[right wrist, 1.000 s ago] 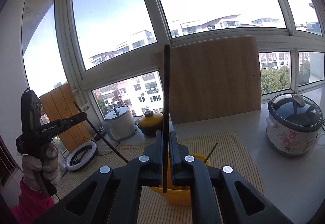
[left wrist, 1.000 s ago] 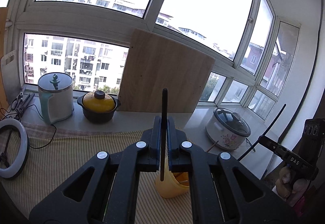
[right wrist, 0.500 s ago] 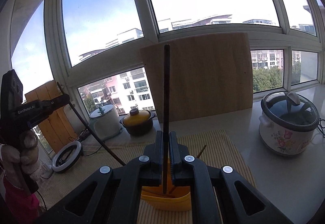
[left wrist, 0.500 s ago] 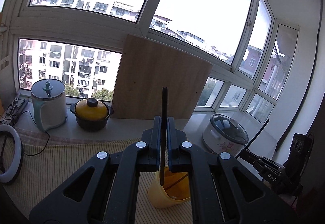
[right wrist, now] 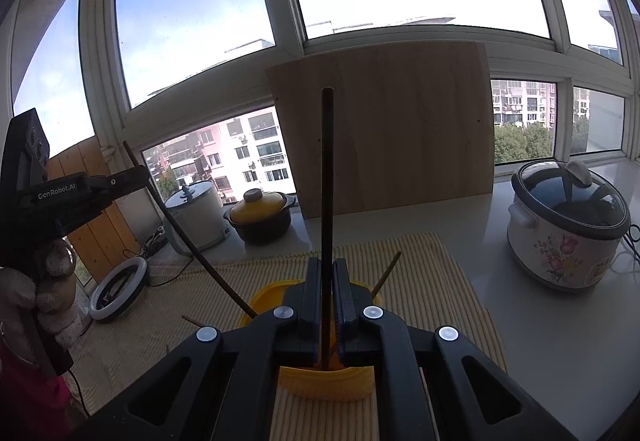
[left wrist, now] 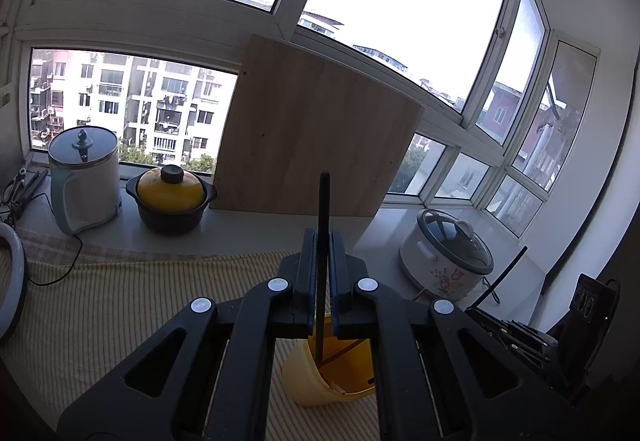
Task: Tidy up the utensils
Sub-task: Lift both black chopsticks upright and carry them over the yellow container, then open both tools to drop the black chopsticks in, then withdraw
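Note:
My left gripper (left wrist: pixel 322 237) is shut on a dark chopstick (left wrist: pixel 323 201) that stands upright between its pads. The stick's lower tip hangs over the mouth of a yellow holder (left wrist: pixel 308 381) on the striped mat. My right gripper (right wrist: pixel 327 265) is shut on a second dark chopstick (right wrist: pixel 327 177), also upright, with its tip at the yellow holder (right wrist: pixel 326 383). Thin wooden sticks (right wrist: pixel 386 273) lean out of that holder. In the right wrist view the left gripper (right wrist: pixel 140 173) holds its chopstick (right wrist: pixel 188 237) slanting down to the holder's rim. The right gripper (left wrist: pixel 486 317) shows at the lower right of the left wrist view.
A wooden board (right wrist: pixel 392 133) leans on the window. A white kettle (left wrist: pixel 86 177) and a yellow-lidded black pot (left wrist: pixel 170 201) stand on the sill at the left, a flowered rice cooker (right wrist: pixel 568 225) at the right. A ring light (right wrist: pixel 118 289) lies off the mat (left wrist: pixel 120 313). A gloved hand (right wrist: pixel 44 293) holds the left gripper.
Both grippers have come lower and closer to the yellow holder, which now looks larger under them. The left chopstick's tip has reached the holder's rim. Both grips are unchanged.

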Demonstrator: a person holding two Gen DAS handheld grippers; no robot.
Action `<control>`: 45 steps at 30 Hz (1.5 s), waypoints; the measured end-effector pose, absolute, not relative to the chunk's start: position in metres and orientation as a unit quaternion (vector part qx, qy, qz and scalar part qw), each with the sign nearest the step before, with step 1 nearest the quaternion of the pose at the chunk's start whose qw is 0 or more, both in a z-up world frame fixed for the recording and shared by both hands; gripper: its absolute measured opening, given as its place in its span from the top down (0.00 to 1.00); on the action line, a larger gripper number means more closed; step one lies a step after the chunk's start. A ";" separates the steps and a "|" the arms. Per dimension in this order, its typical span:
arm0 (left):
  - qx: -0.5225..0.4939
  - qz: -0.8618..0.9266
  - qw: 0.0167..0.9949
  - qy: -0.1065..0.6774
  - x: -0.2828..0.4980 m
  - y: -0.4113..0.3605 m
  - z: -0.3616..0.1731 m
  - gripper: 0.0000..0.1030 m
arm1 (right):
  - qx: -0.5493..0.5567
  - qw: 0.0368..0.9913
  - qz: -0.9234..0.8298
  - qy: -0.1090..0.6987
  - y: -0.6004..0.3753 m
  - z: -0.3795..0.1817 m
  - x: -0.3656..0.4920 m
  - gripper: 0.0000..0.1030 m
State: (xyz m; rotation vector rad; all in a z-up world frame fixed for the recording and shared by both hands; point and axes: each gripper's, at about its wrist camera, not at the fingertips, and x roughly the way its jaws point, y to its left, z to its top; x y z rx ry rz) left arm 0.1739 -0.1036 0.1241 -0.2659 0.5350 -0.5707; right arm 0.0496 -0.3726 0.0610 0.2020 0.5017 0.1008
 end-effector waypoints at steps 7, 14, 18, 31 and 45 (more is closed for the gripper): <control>-0.123 -0.278 0.912 0.277 0.182 -0.118 0.109 0.97 | 0.101 0.957 0.057 0.266 -0.362 0.049 0.058 0.97; -0.114 -0.285 0.901 0.306 0.189 -0.128 0.087 0.97 | 0.103 0.951 0.060 0.284 -0.359 0.037 0.062 0.96; -0.111 -0.291 0.896 0.315 0.188 -0.130 0.081 0.97 | 0.099 0.950 0.059 0.290 -0.357 0.033 0.063 0.94; -0.104 -0.297 0.897 0.310 0.175 -0.121 0.082 0.80 | 0.098 0.960 0.030 0.259 -0.360 0.041 0.047 0.43; -0.102 -0.258 0.911 0.305 0.164 -0.067 0.077 0.80 | 0.083 0.972 0.023 0.218 -0.349 0.060 0.025 0.31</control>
